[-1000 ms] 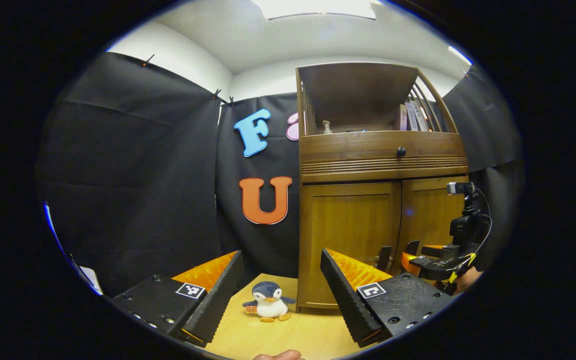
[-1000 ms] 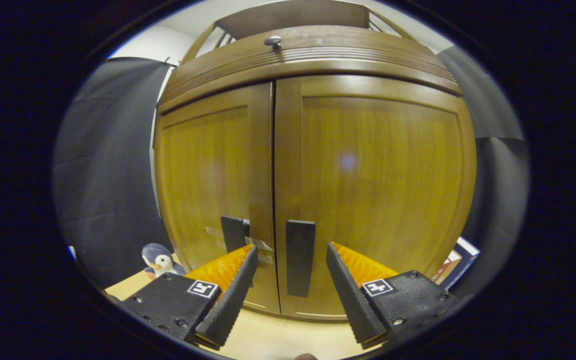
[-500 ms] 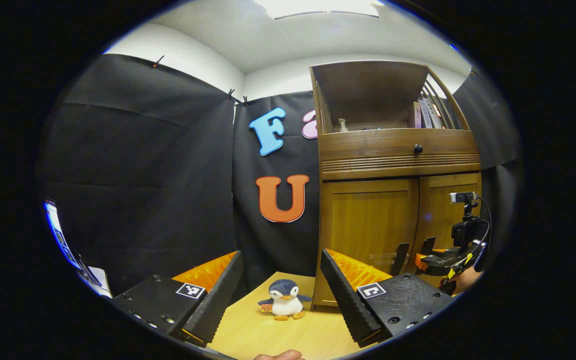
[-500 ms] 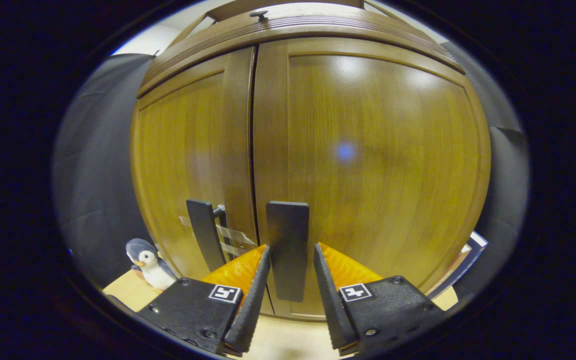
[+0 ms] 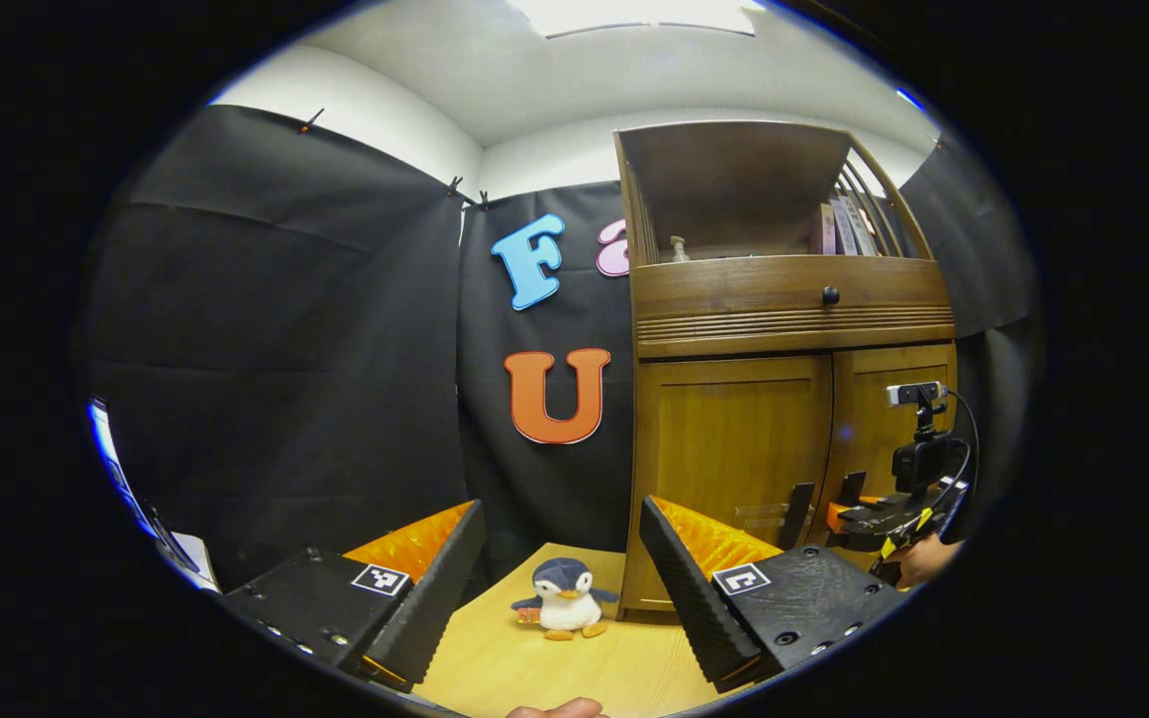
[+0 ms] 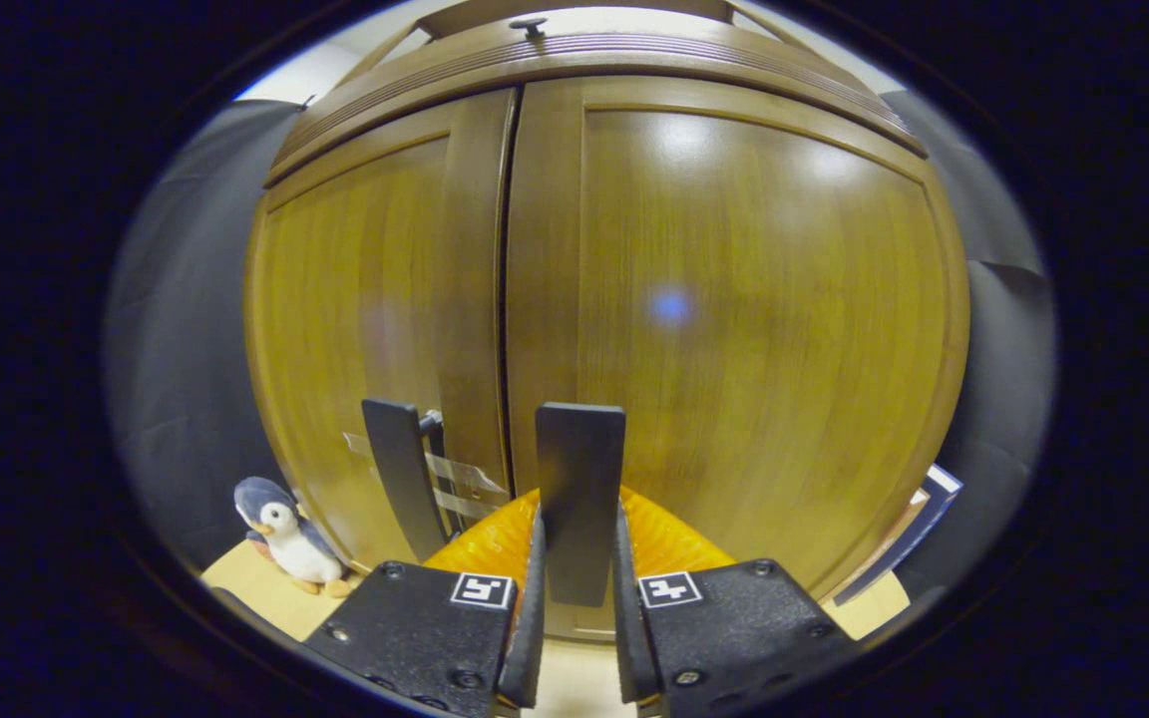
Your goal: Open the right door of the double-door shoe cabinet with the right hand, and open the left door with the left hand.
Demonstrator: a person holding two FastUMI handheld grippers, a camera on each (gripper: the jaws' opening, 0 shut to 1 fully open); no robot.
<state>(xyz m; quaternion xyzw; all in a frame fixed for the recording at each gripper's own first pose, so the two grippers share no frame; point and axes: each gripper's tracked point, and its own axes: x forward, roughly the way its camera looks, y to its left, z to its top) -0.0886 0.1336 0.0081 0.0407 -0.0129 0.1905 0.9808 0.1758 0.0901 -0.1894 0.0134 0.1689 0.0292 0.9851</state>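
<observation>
Right hand-held gripper [image 6: 574, 638] pinching the right handle [image 6: 579, 499], one finger pressed on each side; right door [image 6: 734, 329] closed, flush beside the left door [image 6: 375, 339]. Step in hand: the grasp that precedes opening the right door. The next move likely calls for a pull toward the camera along the door's arc. Left hand-held gripper [image 5: 560, 588] spread and holding nothing, well apart from the cabinet [image 5: 784, 399] and its left handle [image 5: 796, 514], above the surface [image 5: 574, 668] near a toy penguin [image 5: 565, 598]. Hinges and cabinet interior are hidden; the strip behind the left handle is hard to make out.

Brown wooden cabinet [image 6: 734, 299], black handles [image 6: 579, 499]
</observation>
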